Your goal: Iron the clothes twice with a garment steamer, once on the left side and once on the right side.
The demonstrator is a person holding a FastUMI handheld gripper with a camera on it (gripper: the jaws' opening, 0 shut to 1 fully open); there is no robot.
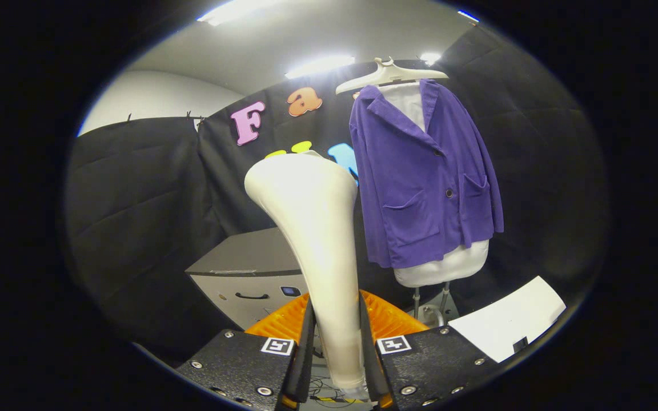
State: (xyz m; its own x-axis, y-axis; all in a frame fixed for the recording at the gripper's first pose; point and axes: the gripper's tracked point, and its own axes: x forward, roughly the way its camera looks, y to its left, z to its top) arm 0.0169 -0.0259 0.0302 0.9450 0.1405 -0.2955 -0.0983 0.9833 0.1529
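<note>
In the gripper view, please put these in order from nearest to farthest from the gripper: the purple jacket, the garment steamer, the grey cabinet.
1. Garment steamer: between the fingers of the gripper, which is shut on its handle.
2. Grey cabinet: beyond the fingers, low, behind the steamer.
3. Purple jacket: farthest, on a white hanger against the booth wall, beside the steamer's head.

Tongs (pixel 336 342) clamped on steamer handle (pixel 329 297), both fingers pressing.
</note>
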